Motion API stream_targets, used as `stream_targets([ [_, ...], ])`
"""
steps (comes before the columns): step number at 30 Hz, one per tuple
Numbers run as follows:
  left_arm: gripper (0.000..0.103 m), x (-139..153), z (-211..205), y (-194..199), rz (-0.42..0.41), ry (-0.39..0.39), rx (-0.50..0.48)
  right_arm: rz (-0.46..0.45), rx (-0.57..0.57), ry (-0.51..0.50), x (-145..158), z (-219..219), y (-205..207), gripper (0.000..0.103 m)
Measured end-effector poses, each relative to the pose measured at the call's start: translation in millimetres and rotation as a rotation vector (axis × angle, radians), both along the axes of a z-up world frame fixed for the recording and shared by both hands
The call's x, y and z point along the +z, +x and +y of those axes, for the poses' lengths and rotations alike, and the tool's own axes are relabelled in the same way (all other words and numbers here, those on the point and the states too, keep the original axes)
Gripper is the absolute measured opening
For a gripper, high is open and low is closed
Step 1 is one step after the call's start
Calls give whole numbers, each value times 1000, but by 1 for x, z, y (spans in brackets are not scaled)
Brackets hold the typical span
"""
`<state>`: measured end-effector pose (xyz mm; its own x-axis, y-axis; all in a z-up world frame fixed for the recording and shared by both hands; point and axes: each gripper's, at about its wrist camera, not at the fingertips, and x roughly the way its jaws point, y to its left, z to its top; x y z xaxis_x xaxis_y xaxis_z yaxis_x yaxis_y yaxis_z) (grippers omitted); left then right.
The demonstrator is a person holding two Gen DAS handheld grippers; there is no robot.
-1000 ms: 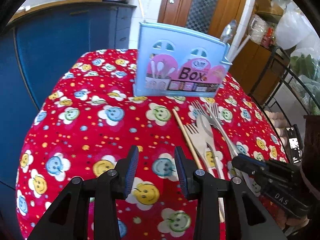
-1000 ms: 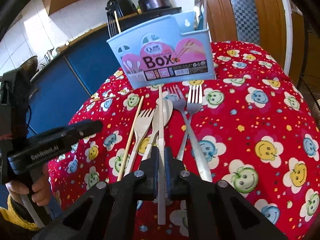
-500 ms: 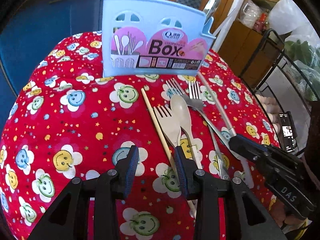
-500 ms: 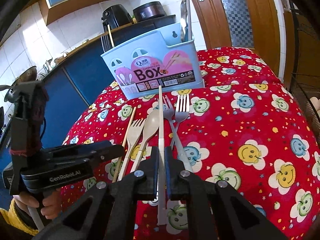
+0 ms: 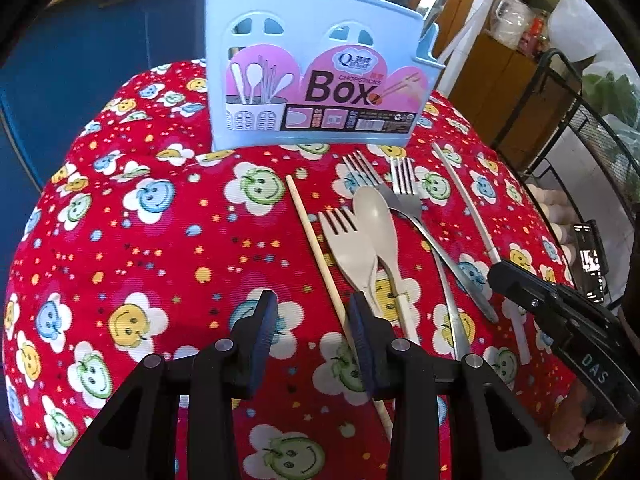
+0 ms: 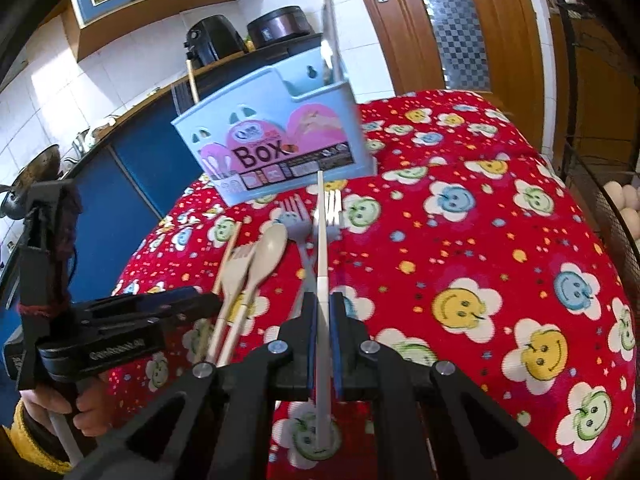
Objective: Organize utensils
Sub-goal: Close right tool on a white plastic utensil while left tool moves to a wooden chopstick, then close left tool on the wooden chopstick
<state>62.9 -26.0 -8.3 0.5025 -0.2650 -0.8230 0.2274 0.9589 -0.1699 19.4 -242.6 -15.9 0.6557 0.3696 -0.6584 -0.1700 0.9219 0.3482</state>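
A light blue utensil box (image 5: 316, 68) stands at the far side of the red table (image 5: 140, 240); it also shows in the right wrist view (image 6: 276, 148). Before it lie a wooden chopstick (image 5: 320, 256), a beige fork (image 5: 348, 244), a beige spoon (image 5: 380, 236) and two metal forks (image 5: 404, 188). My left gripper (image 5: 312, 320) is open and empty, low over the near end of the wooden chopstick. My right gripper (image 6: 323, 312) is shut on a white chopstick (image 6: 321, 240) and holds it above the cloth, tip toward the box; this chopstick also shows in the left wrist view (image 5: 466, 204).
A blue cabinet (image 5: 92, 60) stands behind and left of the table. A black wire rack (image 5: 580, 120) with eggs stands to the right. A wooden door (image 6: 448, 24) is behind. Some utensils stand in the box's end compartment (image 6: 330, 56).
My left gripper moved forward and right, closer to the box and the wooden chopstick. My right gripper rose and turned left with the white chopstick, lifting it off the cloth.
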Motion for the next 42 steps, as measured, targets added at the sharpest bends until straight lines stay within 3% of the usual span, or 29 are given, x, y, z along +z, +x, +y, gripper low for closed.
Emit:
stream_targets([
  [7,38,1,3,10,14,25,7,40,-14,-19,-7,-4,8,8],
  [21,37,-1,13,53,95,-35,-5,129,32,-84,-5,6,47,12],
  [25,31,-1,13,60,90,-27,-14,146,47,-109,-5,12,57,12],
  [31,9,0,10,68,106,-59,-36,177,63,-124,-5,17,70,12],
  [35,4,5,8,67,102,-73,-49,186,69,-132,-4,18,76,8],
  [42,4,27,16,53,39,-137,-59,137,77,-99,11,16,67,6],
])
